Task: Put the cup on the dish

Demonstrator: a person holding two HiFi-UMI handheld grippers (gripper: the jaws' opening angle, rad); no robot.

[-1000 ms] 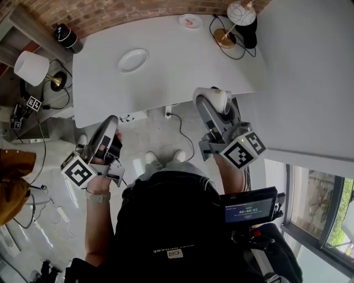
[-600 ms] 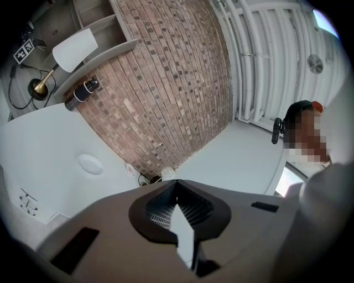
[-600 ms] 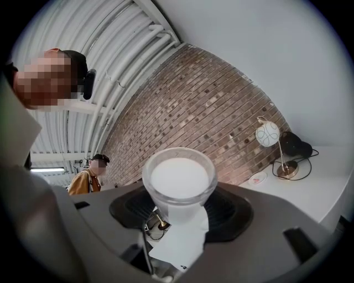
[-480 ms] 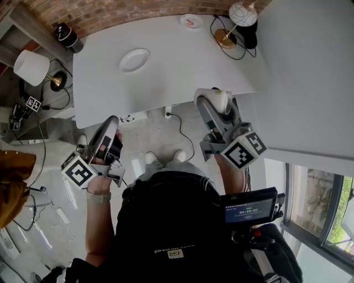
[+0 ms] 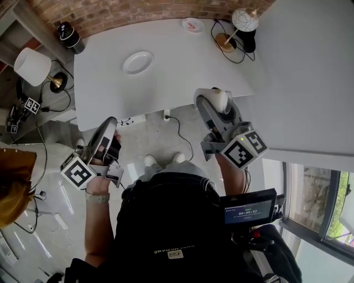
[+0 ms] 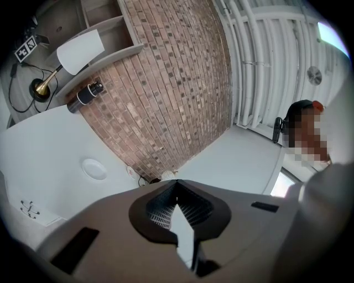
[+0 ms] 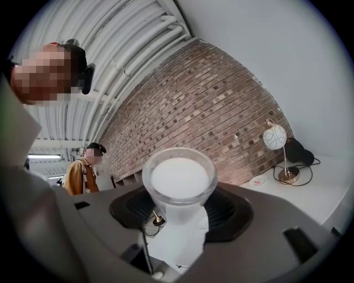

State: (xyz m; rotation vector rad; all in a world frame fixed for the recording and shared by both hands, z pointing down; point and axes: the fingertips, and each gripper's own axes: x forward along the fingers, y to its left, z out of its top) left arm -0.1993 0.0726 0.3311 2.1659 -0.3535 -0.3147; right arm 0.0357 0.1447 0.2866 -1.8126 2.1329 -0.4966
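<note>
White cup [image 5: 220, 100] is pinched in the right claw [image 5: 214, 101], off the table [image 5: 188, 66] edge at centre right. The dish [image 5: 138, 62] is empty at upper left, well apart from the cup. The left claw [image 5: 109, 127] is pressed together, holding nothing. Pickup looks done; carry and placement remain.

A red-brown brick wall [image 5: 138, 11] runs along the far side behind a white rectangular table [image 5: 182, 72]; pale grey floor [image 5: 149, 138] lies nearer, a glazed window [image 5: 326, 210] near right.
</note>
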